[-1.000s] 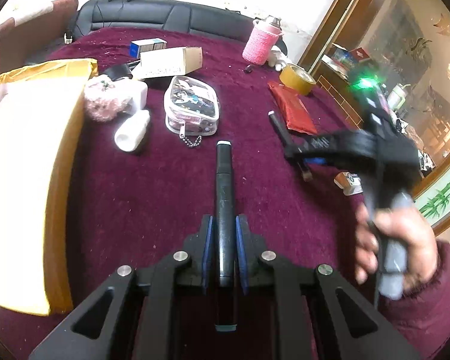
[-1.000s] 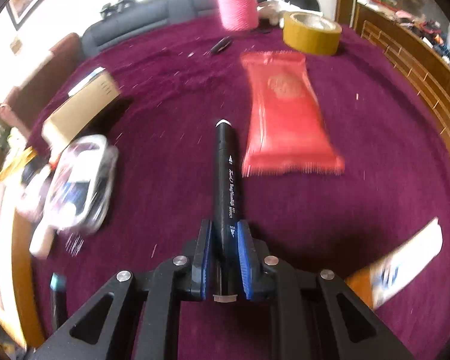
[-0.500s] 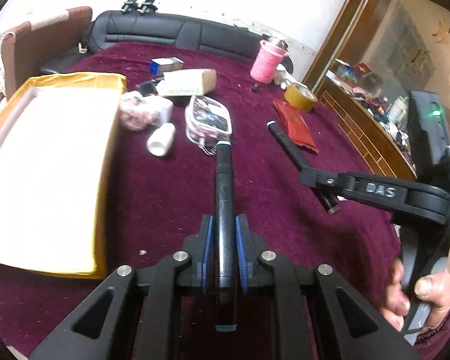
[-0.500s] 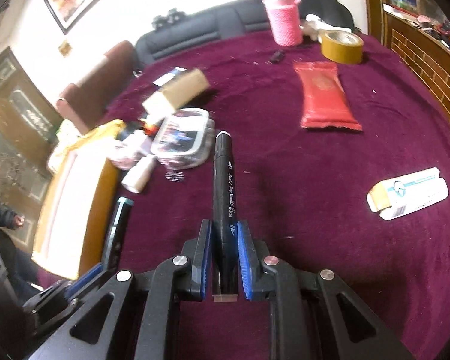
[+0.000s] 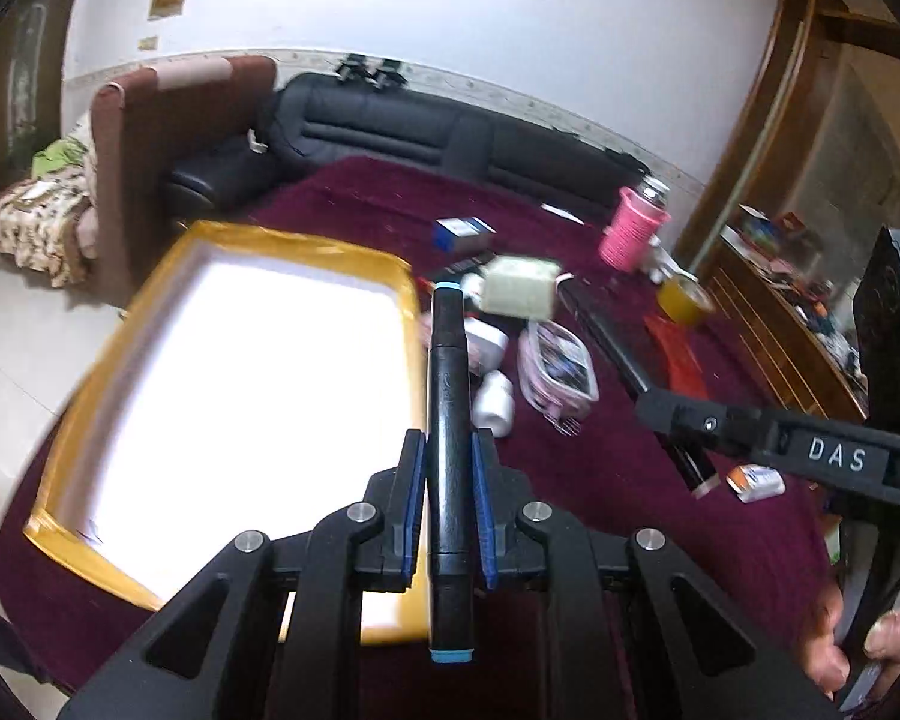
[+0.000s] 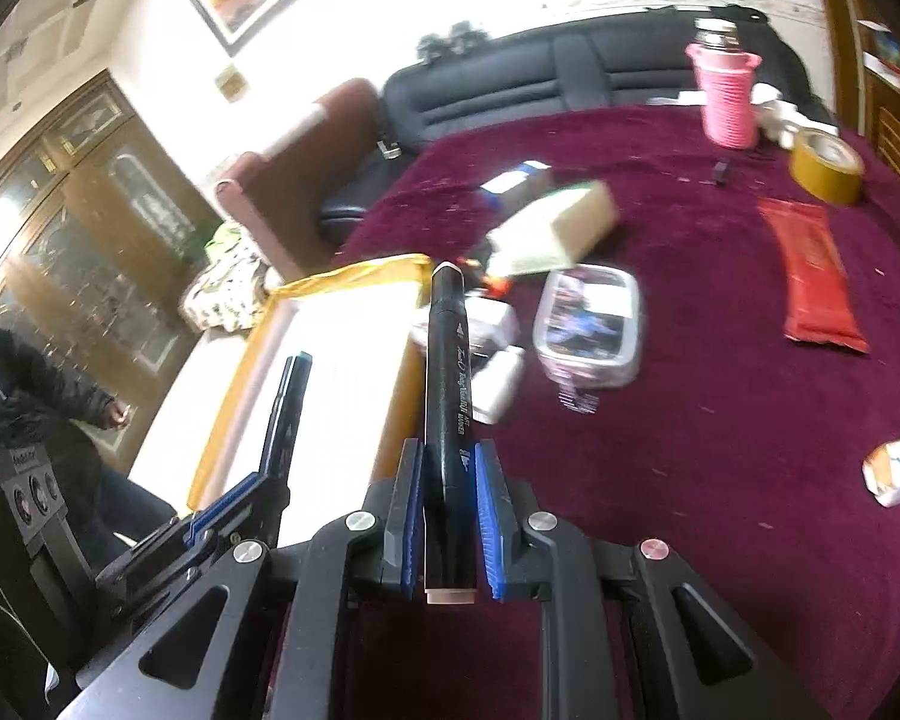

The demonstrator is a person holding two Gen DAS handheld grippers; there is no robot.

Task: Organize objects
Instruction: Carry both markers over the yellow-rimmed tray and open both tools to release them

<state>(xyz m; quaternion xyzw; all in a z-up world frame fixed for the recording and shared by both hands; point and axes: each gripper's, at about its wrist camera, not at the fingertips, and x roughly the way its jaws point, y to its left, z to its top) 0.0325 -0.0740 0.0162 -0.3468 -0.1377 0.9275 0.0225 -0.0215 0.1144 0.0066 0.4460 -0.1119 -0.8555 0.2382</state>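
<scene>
Blue-capped marker (image 5: 448,420) is sitting lengthwise between the blue pads (image 5: 415,504) of the left gripper (image 5: 448,450), clamped tight, tip pointing forward and hanging over the near right edge of the yellow-rimmed tray (image 5: 108,354). Second marker (image 6: 447,396), black with white print and a pale end cap, is being pinched the same way by the right gripper (image 6: 448,462), pads closed against its barrel, tip reaching toward the tray's right rim (image 6: 360,270). Both markers are being held up off the maroon tablecloth (image 6: 720,450), not touching it. In the right view the left gripper is showing at lower left over the tray with its marker. In the left view the right gripper is showing at far right, the person's hand (image 5: 858,648) on its handle. Beyond the marker tips: white bottle (image 5: 493,402), clear pouch (image 5: 561,366), cardboard box (image 5: 519,294), all near the tray's right side. Farther right: red packet (image 6: 816,276), yellow tape roll (image 6: 828,165), pink-sleeved bottle (image 6: 726,96). Versus one second ago, both grippers have swung left and lifted; the tray is now filling much more of the left view, and the grips are unchanged.
</scene>
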